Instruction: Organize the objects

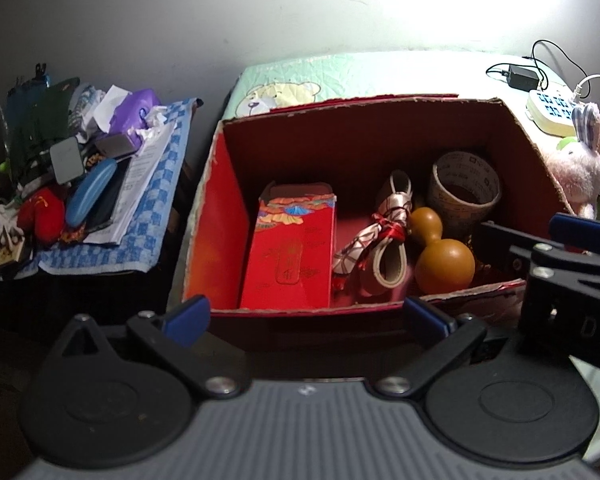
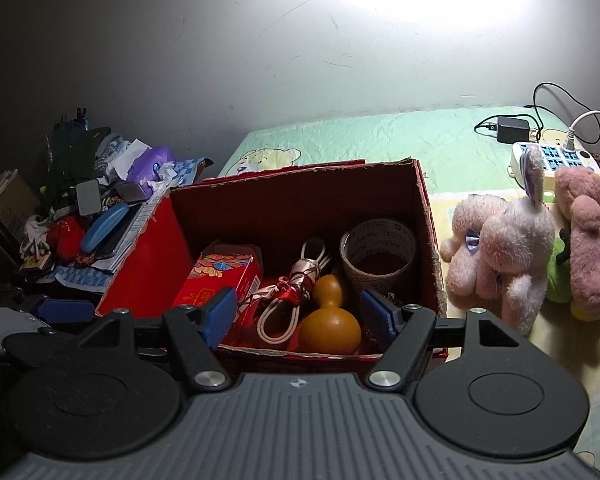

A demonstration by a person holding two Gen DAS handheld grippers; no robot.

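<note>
I see the cardboard box on the bed holding a red packet, gourd and printed tape roll, both the left gripper and right gripper spread empty before it, only the right view showing the whole plush rabbit, print unreadable.

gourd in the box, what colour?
The gourd is plain orange-brown, smooth, no pattern. Clearest in the right wrist view, near the box front.
</note>
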